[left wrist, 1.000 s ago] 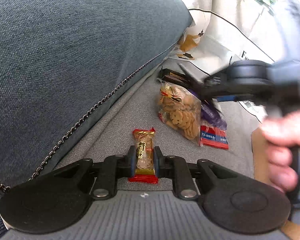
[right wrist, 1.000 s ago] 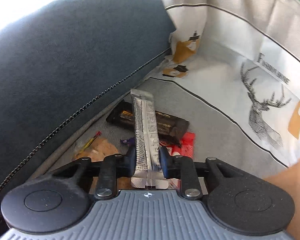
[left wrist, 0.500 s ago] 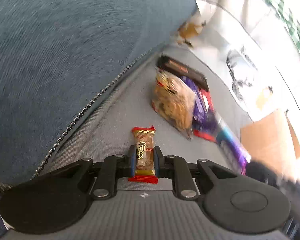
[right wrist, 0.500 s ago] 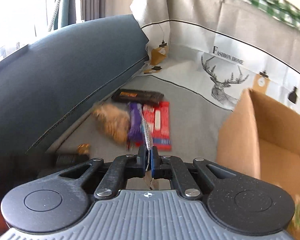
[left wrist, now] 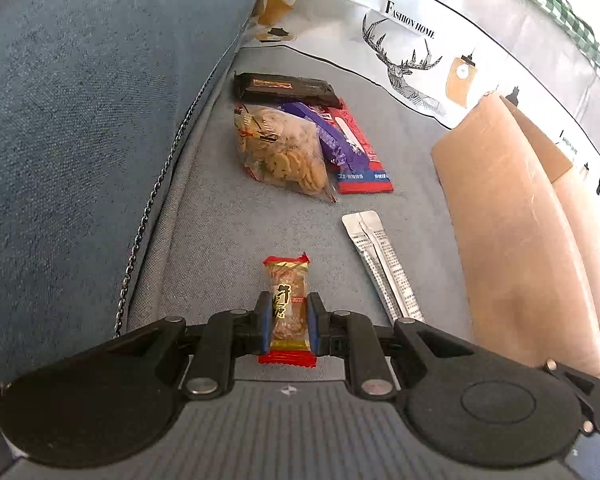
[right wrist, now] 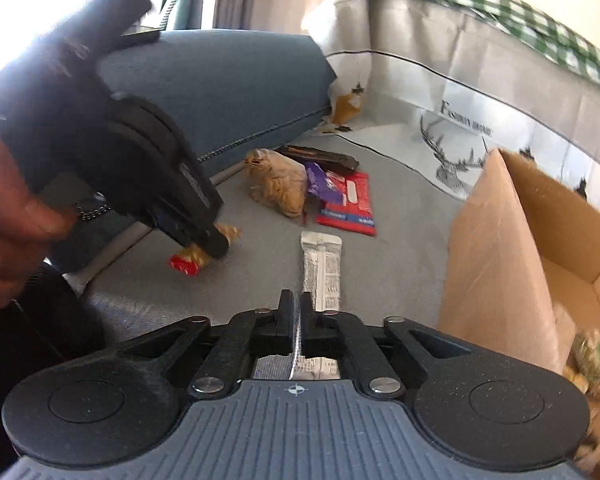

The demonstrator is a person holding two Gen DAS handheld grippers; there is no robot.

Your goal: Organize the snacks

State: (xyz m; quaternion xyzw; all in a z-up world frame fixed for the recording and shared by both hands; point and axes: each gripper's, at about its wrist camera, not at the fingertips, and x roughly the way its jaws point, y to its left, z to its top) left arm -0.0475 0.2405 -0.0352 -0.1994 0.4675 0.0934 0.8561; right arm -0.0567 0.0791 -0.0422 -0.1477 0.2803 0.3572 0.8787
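My left gripper (left wrist: 287,312) is shut on a small red-and-gold candy (left wrist: 287,300), held just above the grey sofa seat. It shows from the side in the right wrist view (right wrist: 216,240), where the candy (right wrist: 188,262) pokes out below it. My right gripper (right wrist: 296,312) is shut on a silver sachet (right wrist: 321,268), which also shows in the left wrist view (left wrist: 384,264). A brown cardboard box (right wrist: 496,264) stands open to the right of the sachet and also shows in the left wrist view (left wrist: 516,248).
Farther back on the seat lie a clear bag of biscuits (left wrist: 284,152), a purple packet (left wrist: 332,140), a red packet (left wrist: 360,160) and a black bar (left wrist: 284,88). A blue cushion (left wrist: 92,120) rises at left. A snack (right wrist: 592,364) lies inside the box.
My right gripper has pulled the silver sachet back from the snack pile toward the box. My left gripper still holds the candy and has drawn back from the pile.
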